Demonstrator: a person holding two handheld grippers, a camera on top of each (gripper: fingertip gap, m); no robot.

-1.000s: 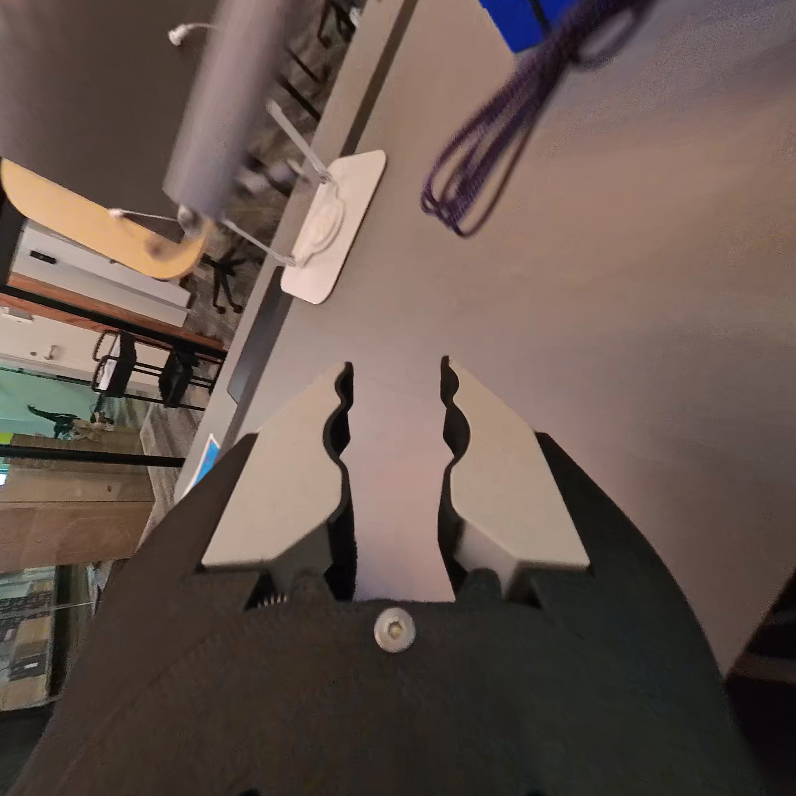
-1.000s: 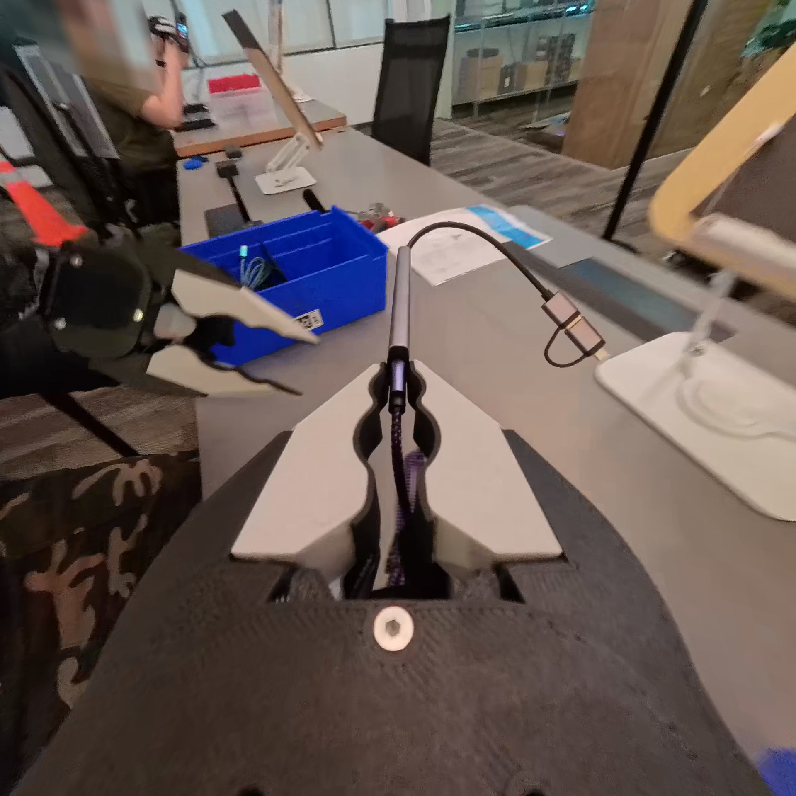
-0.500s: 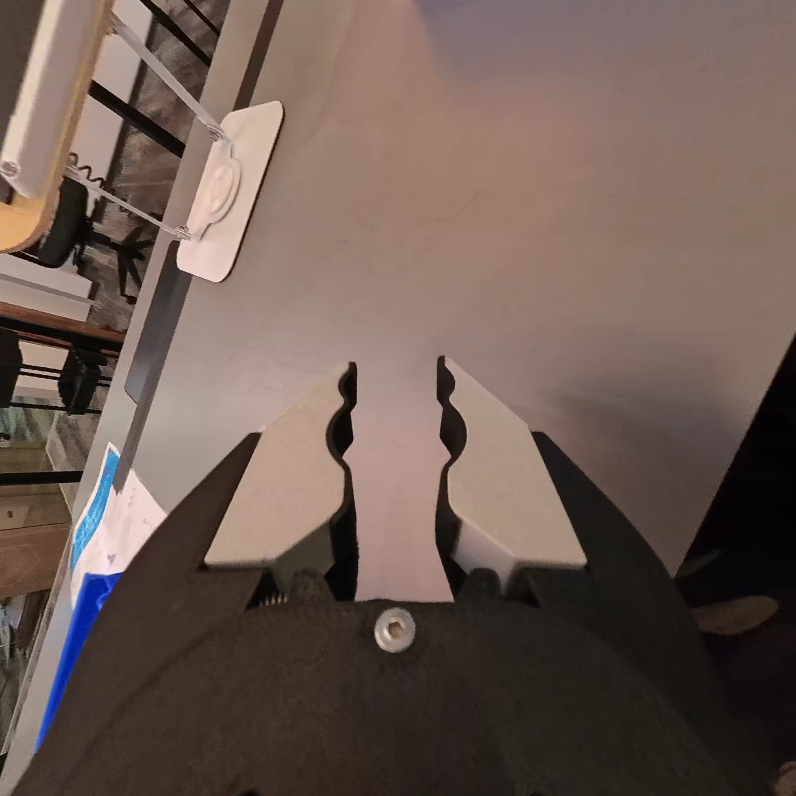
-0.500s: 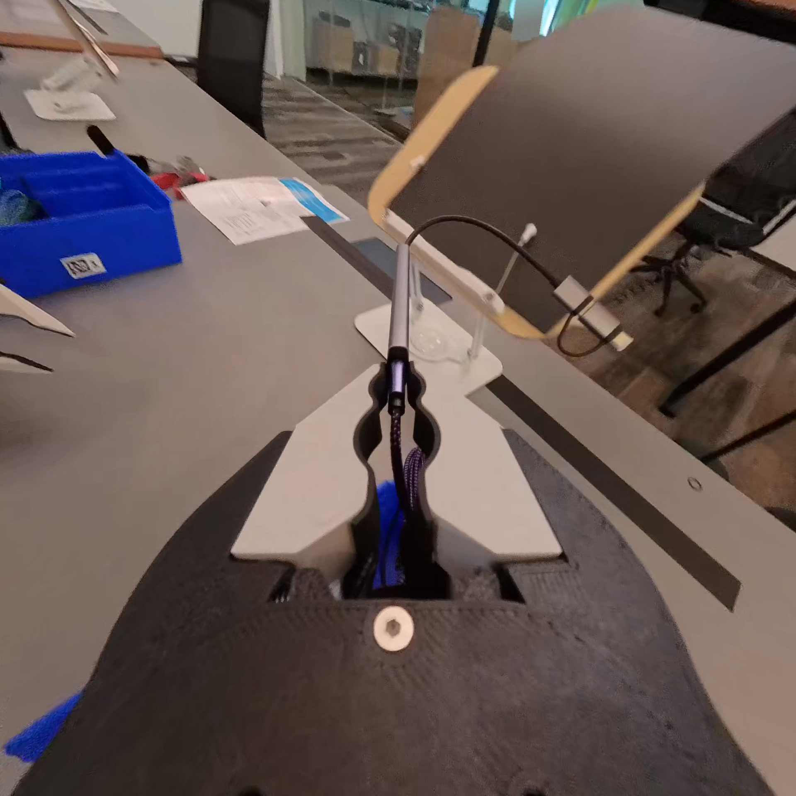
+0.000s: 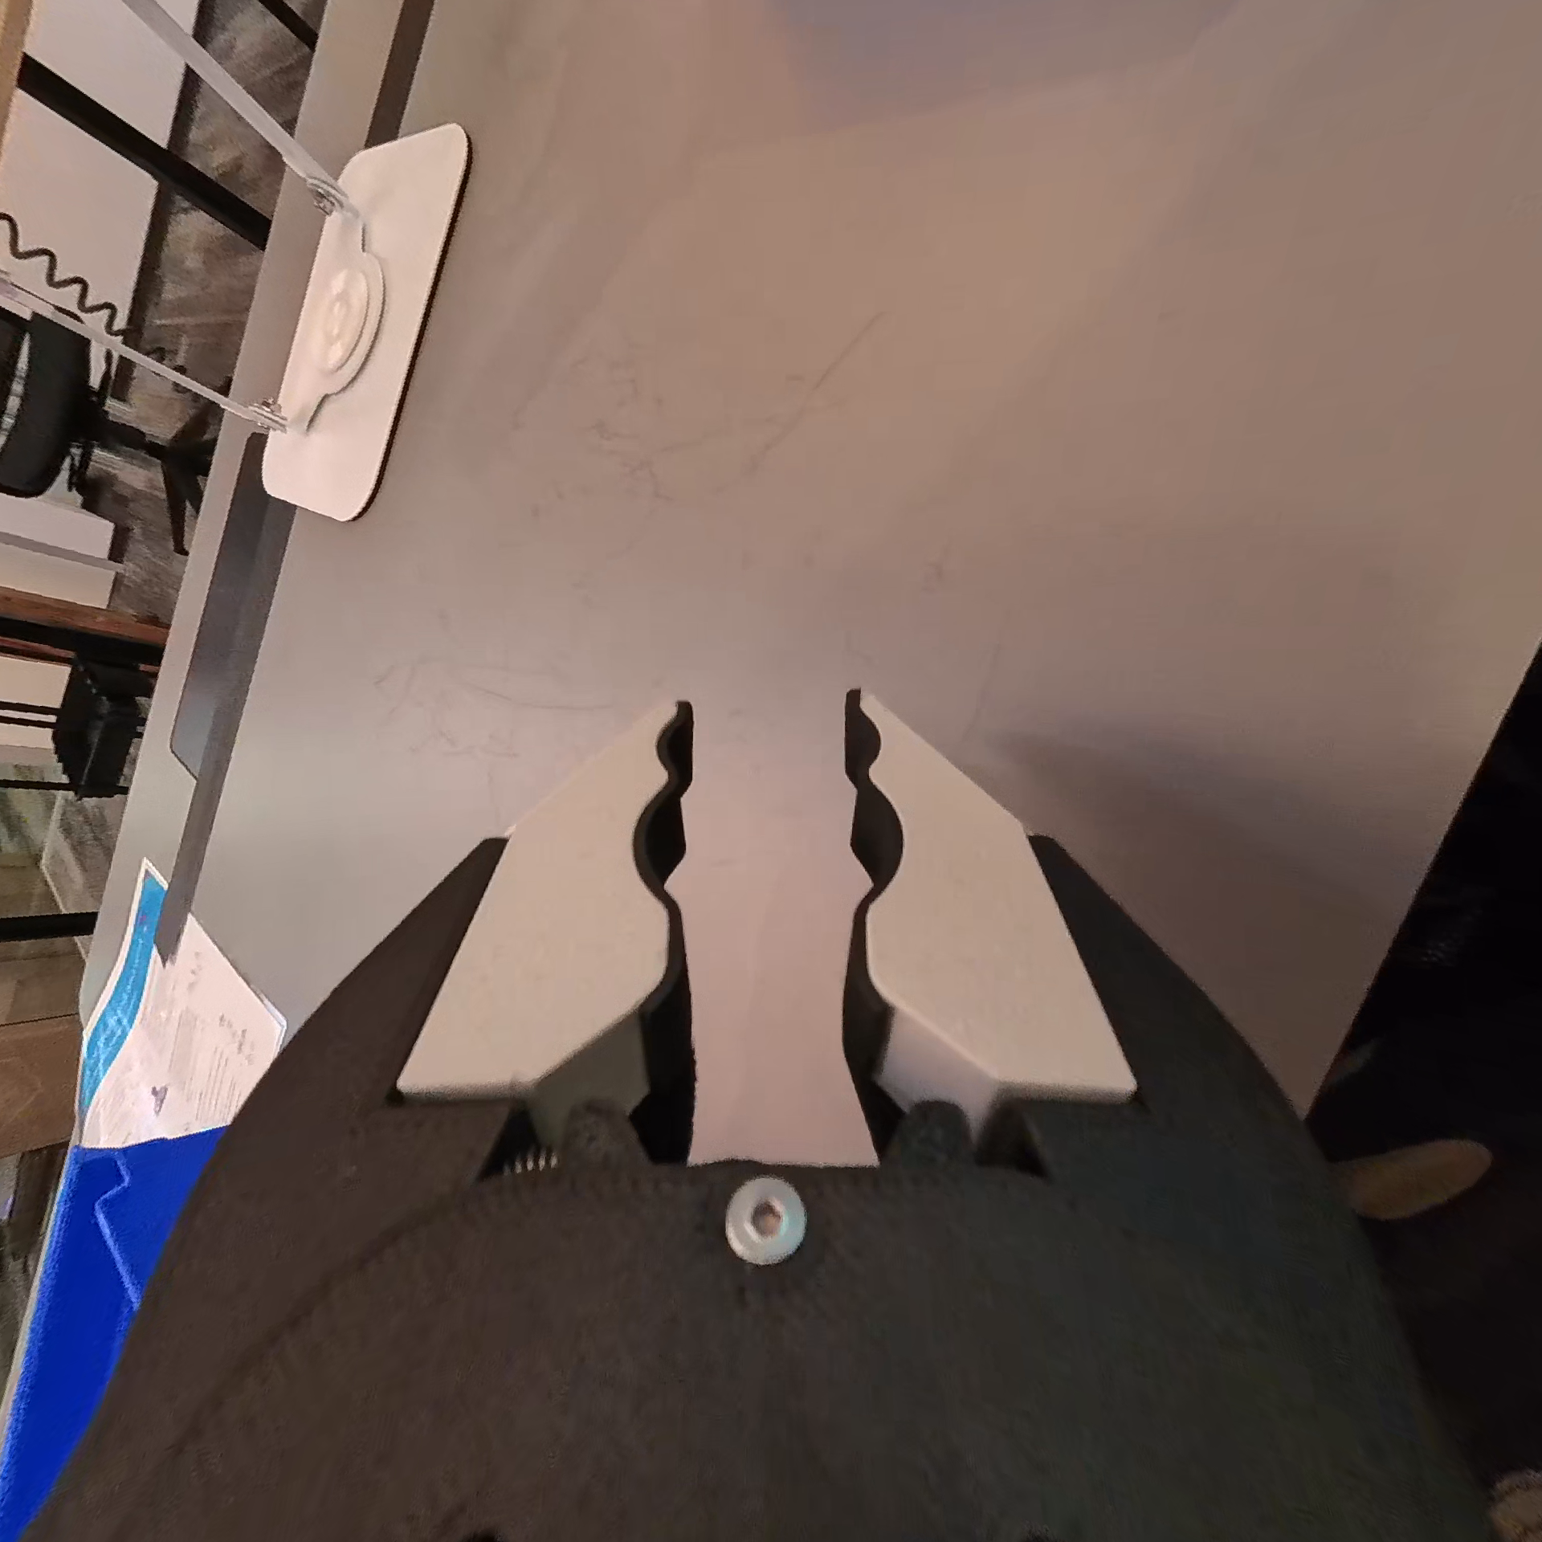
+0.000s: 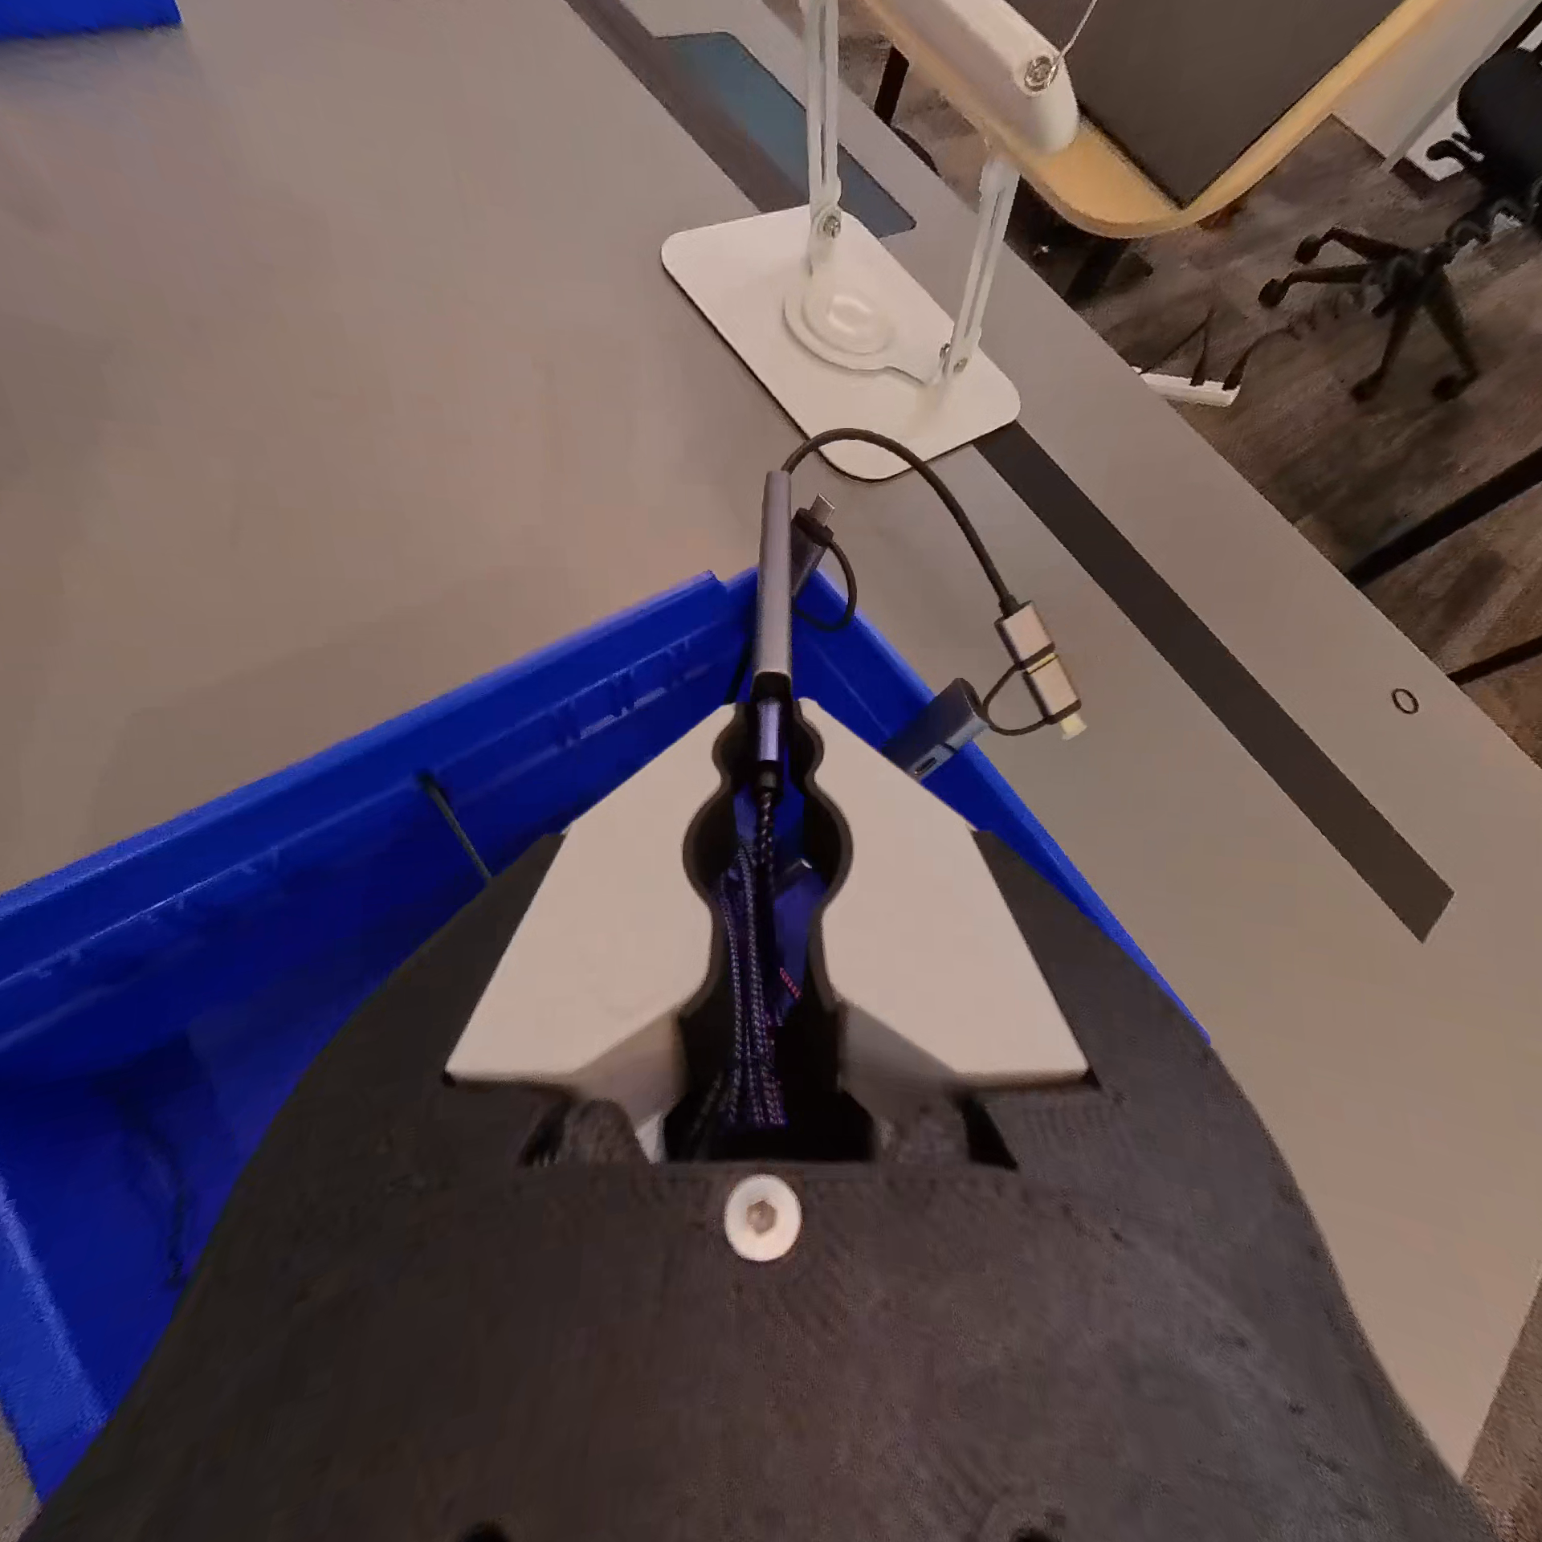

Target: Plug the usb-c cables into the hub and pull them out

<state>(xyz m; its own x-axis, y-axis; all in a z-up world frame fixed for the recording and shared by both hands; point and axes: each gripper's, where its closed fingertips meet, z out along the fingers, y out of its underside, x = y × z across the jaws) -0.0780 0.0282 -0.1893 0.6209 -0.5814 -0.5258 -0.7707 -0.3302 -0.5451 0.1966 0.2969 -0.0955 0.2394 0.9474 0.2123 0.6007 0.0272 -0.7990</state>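
Note:
My right gripper [image 6: 768, 709] is shut on the metal plug of a purple braided usb-c cable [image 6: 755, 959]. The plug sits in the end of a slim grey hub [image 6: 772, 584], which sticks out ahead of the fingertips. The hub's black lead [image 6: 959, 517] loops right to a grey adapter plug [image 6: 1039, 659] hanging in the air. All this hangs over the corner of a blue bin [image 6: 584, 726]. My left gripper [image 5: 768, 701] is open and empty above bare grey table [image 5: 918, 375]. The hub and cable do not show in the left wrist view.
A white stand base [image 6: 843, 334] with two struts holds a wood-edged panel near the table's far edge; it also shows in the left wrist view [image 5: 359, 325]. A small blue-grey connector [image 6: 934, 734] rests by the bin's rim. A paper sheet [image 5: 167, 1051] lies beside the bin [image 5: 83, 1252].
My right gripper has swung round and tipped down, carrying the hub and cable from mid-air over the blue bin. My left gripper stayed open and moved away from the cable over bare table.

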